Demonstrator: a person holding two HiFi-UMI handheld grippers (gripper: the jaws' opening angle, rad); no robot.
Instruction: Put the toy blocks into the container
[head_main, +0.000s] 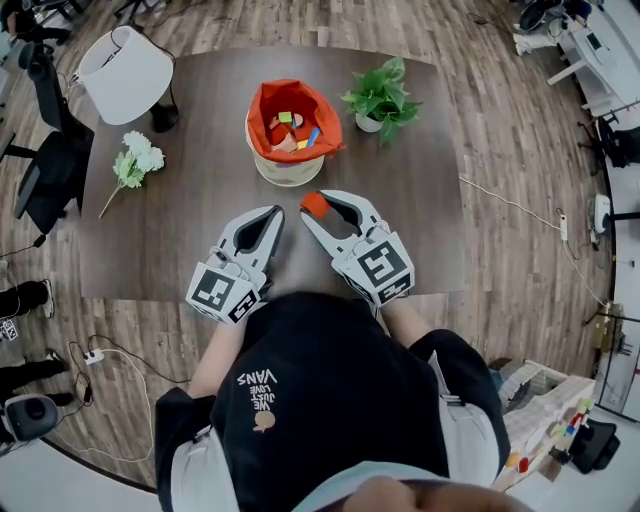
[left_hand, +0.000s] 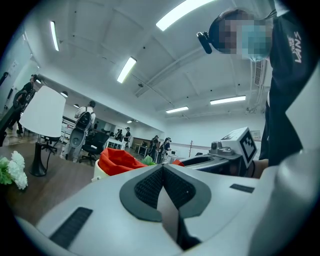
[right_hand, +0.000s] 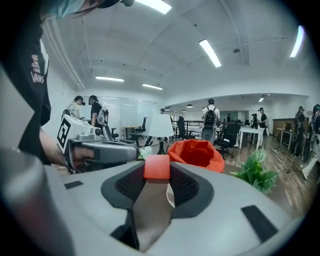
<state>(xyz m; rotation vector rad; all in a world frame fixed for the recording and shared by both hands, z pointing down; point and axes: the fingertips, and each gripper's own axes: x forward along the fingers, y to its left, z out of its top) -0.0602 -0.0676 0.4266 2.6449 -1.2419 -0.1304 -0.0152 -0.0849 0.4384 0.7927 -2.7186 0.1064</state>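
Clearly, the right gripper had its jaws closed on a red toy block, pinched at the very tips between the ribbed dark pads. The block hung over the dark table, on the person's side of the container and near it, not yet above its mouth. The left gripper lay just beside the right one with its jaws closed on nothing.

The container was a pale tub lined with loose orange cloth, and several coloured blocks already lay inside.

By its look the red block was probably a light, rigid piece of wood or plastic with smooth, flat sides, sturdy enough to be dropped a short way without harm. Smooth faces can slide, so the two opposite flat sides were the sensible place to hold it, and the pads did press there. The hold was shallow, so a twist or jolt could have worked it loose.

In the right gripper view the block showed a broad, squarish face turned back toward the camera, its top edge level and spanning the gap between the jaws. It looked compact. Whether it ran longer away from the camera, I could not tell, so no long axis was clear.
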